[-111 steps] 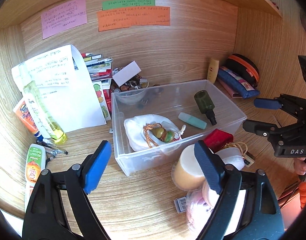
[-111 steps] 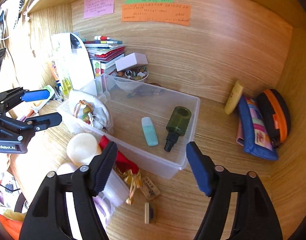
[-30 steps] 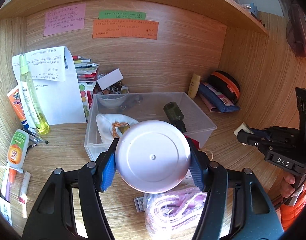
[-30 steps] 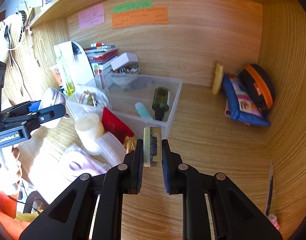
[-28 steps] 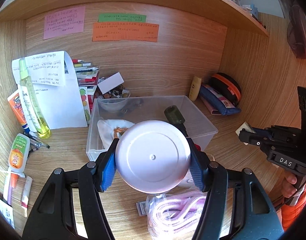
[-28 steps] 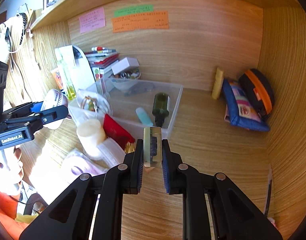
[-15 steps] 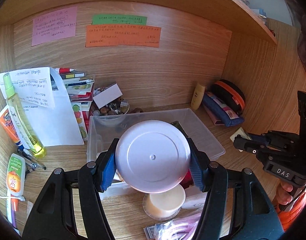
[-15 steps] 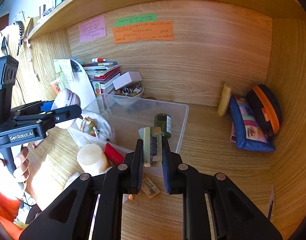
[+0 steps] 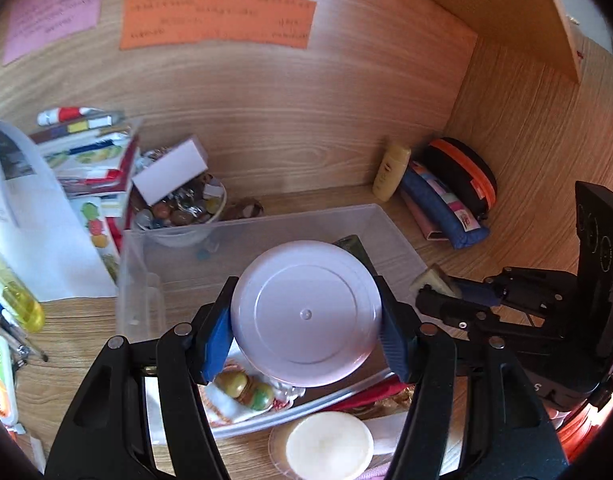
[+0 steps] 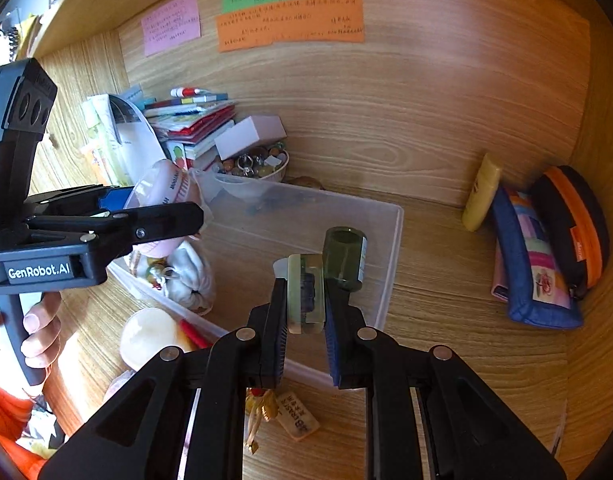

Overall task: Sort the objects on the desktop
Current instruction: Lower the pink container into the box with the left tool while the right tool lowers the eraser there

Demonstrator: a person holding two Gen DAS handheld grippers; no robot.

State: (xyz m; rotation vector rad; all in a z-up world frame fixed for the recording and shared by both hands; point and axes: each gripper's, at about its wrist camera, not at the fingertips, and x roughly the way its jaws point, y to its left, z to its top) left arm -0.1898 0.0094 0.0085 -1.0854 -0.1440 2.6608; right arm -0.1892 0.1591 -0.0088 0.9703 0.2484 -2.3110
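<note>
My left gripper (image 9: 306,318) is shut on a round pale pink jar (image 9: 306,312) and holds it above the clear plastic bin (image 9: 142,264). The jar also shows in the right wrist view (image 10: 164,196). My right gripper (image 10: 305,294) is shut on a small translucent greenish block (image 10: 305,292) and holds it over the bin's near right part (image 10: 390,248). In the bin lie a dark green bottle (image 10: 344,258) and a white pouch with beads (image 10: 186,276). The right gripper shows in the left wrist view (image 9: 432,288).
A cream round lid (image 9: 330,446) and red packet (image 9: 370,398) lie in front of the bin. A bowl of trinkets (image 9: 182,212), books and papers (image 9: 34,216) stand at the back left. A yellow tube (image 10: 482,192), blue pouch (image 10: 534,268) and black-orange case (image 10: 574,224) sit at the right.
Both grippers have moved forward and now hang over the bin, each still holding its object. The bin looms larger in both views.
</note>
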